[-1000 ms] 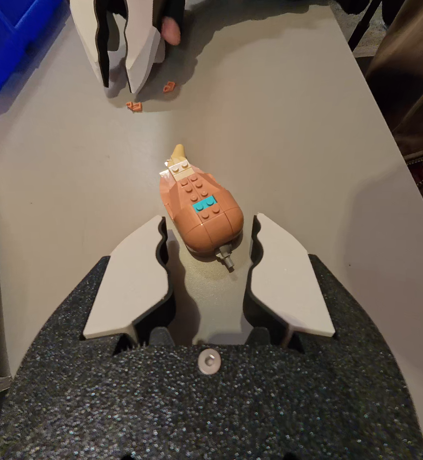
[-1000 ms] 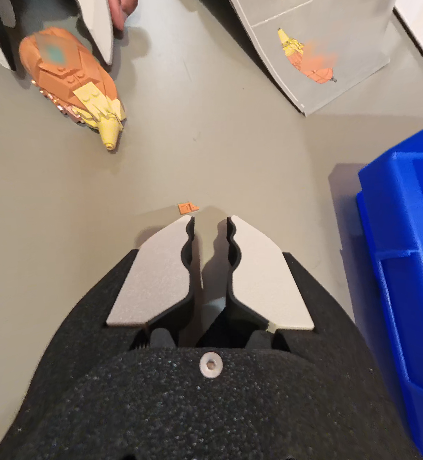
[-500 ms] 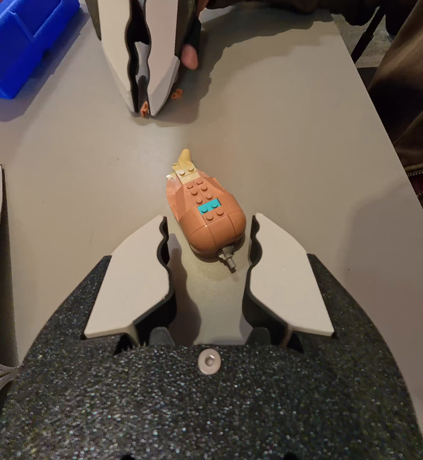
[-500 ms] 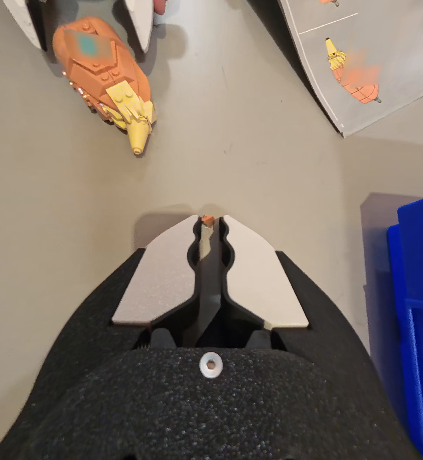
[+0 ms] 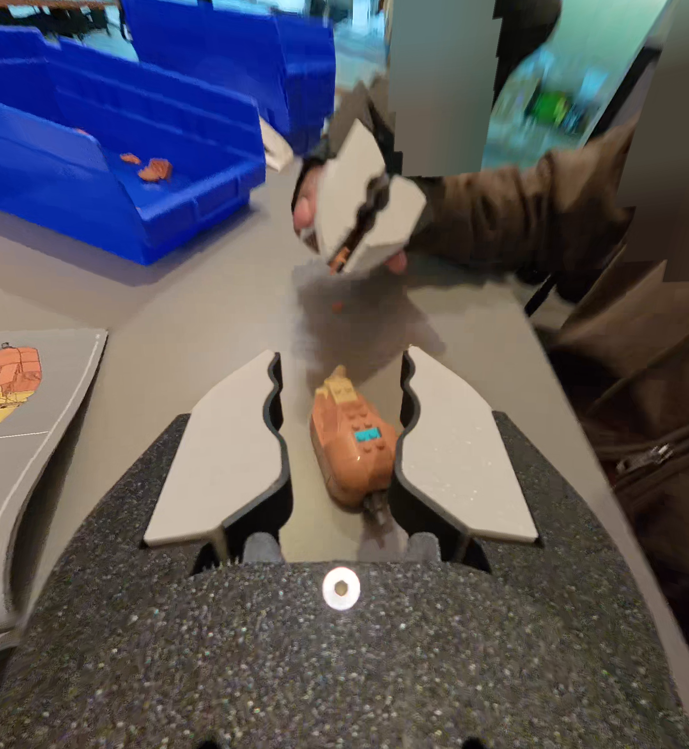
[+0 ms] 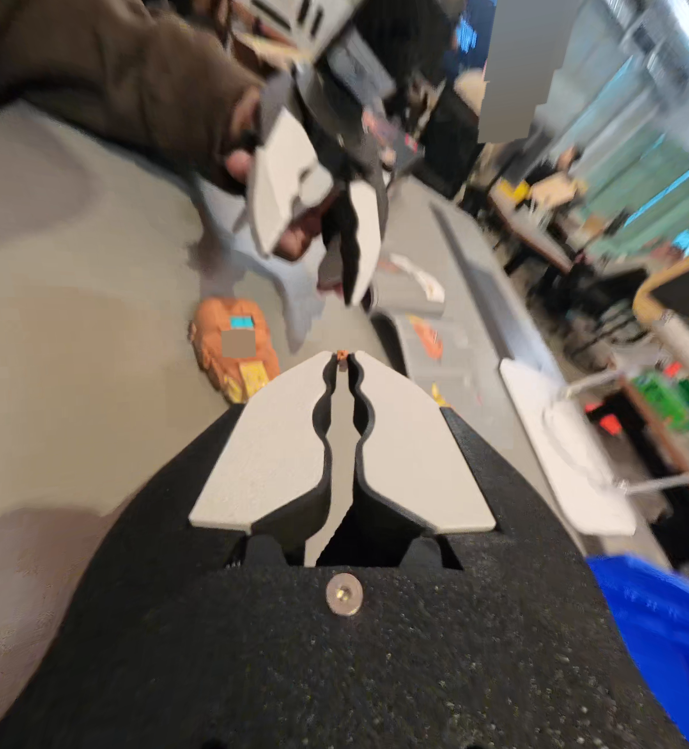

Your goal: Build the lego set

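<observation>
The orange lego model (image 5: pixel 350 441), with a teal plate and a tan tip, lies on the grey table (image 5: pixel 213 316). In the left wrist view it shows between the fingers of my left gripper (image 5: pixel 342 354), which is open and holds nothing. The right wrist view shows the left gripper (image 6: pixel 310 275) hovering above and behind the model (image 6: pixel 233 348). My right gripper (image 6: pixel 342 356) is shut on a small orange piece (image 6: pixel 341 356) at its fingertips, raised off the table. The left wrist view shows this too (image 5: pixel 340 257). Another small orange piece (image 5: pixel 338 307) lies on the table beneath it.
Blue bins (image 5: pixel 197 210) stand at the far left, one holding orange pieces (image 5: pixel 154 170). The instruction booklet (image 5: pixel 30 405) lies at the left. A brown sleeve (image 5: pixel 517 210) reaches in from the right, near the table's right edge. A blue bin (image 6: pixel 658 628) is beside my right gripper. Across from one pair of fingers to the other is roughly 6 cm.
My right gripper closed on a small orange piece on the table and lifted it. Both views tilted up. My left gripper moved forward, so the model now shows between its open fingers.
</observation>
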`<state>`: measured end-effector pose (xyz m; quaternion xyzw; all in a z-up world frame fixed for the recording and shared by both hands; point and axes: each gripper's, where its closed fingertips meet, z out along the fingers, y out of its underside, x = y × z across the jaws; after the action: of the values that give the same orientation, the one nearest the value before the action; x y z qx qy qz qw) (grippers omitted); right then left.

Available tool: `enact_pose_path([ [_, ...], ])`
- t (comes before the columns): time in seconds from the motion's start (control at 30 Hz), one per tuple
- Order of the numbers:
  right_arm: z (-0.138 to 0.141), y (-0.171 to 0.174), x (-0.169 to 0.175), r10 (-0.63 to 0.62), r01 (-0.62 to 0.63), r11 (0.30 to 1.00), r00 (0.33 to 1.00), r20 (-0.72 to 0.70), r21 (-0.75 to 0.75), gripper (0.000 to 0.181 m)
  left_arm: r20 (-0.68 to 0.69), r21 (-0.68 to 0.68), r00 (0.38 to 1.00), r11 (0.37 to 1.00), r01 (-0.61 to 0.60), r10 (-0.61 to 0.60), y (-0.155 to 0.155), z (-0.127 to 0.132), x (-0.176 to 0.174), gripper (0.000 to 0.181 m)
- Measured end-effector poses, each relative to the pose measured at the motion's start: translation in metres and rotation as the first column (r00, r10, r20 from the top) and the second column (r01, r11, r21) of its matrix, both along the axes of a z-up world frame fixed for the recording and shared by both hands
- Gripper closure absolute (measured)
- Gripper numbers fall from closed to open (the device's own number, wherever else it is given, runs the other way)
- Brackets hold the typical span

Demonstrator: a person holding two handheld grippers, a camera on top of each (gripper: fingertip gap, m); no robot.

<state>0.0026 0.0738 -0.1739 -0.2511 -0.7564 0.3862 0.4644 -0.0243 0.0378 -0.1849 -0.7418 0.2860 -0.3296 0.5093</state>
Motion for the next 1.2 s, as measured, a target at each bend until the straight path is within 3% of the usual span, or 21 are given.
enact_pose_path([
  [0.2, 0.033, -0.039, -0.025, 0.14, -0.135, 0.99, 0.974, -0.177, 0.04, 0.176, 0.389, -0.078, 0.919, 0.992, 0.097, -0.059, -0.006, 0.034, 0.001, 0.132],
  [0.43, 0.047, -0.059, -0.033, 0.198, -0.186, 0.98, 0.945, -0.26, 0.068, 0.176, 0.601, -0.081, 0.788, 0.971, 0.225, -0.132, -0.016, 0.053, -0.002, 0.149],
  [0.67, 0.045, -0.062, -0.032, 0.204, -0.188, 0.979, 0.942, -0.266, 0.082, 0.176, 0.611, -0.088, 0.773, 0.956, 0.281, -0.171, -0.02, 0.05, 0.009, 0.16],
  [0.77, 0.041, -0.062, -0.032, 0.204, -0.186, 0.978, 0.945, -0.256, 0.091, 0.176, 0.619, -0.074, 0.765, 0.957, 0.282, -0.178, -0.02, 0.052, 0.01, 0.17],
  [0.93, 0.038, -0.058, -0.034, 0.182, -0.166, 0.983, 0.95, -0.252, 0.083, 0.176, 0.602, -0.073, 0.783, 0.966, 0.249, -0.156, -0.018, 0.05, 0.008, 0.171],
  [1.0, 0.034, -0.053, -0.036, 0.147, -0.132, 0.988, 0.96, -0.238, 0.077, 0.167, 0.602, -0.068, 0.783, 0.967, 0.245, -0.156, -0.018, 0.05, 0.008, 0.171],
  [1.1, 0.033, -0.049, -0.035, 0.118, -0.107, 0.993, 0.967, -0.228, 0.059, 0.164, 0.562, -0.064, 0.819, 0.981, 0.184, -0.117, -0.013, 0.047, 0.006, 0.171],
  [1.2, 0.024, -0.044, -0.033, 0.064, -0.062, 0.998, 0.989, -0.134, 0.018, 0.155, 0.398, -0.029, 0.918, 0.999, 0.026, -0.013, -0.004, 0.034, 0.002, 0.171],
])
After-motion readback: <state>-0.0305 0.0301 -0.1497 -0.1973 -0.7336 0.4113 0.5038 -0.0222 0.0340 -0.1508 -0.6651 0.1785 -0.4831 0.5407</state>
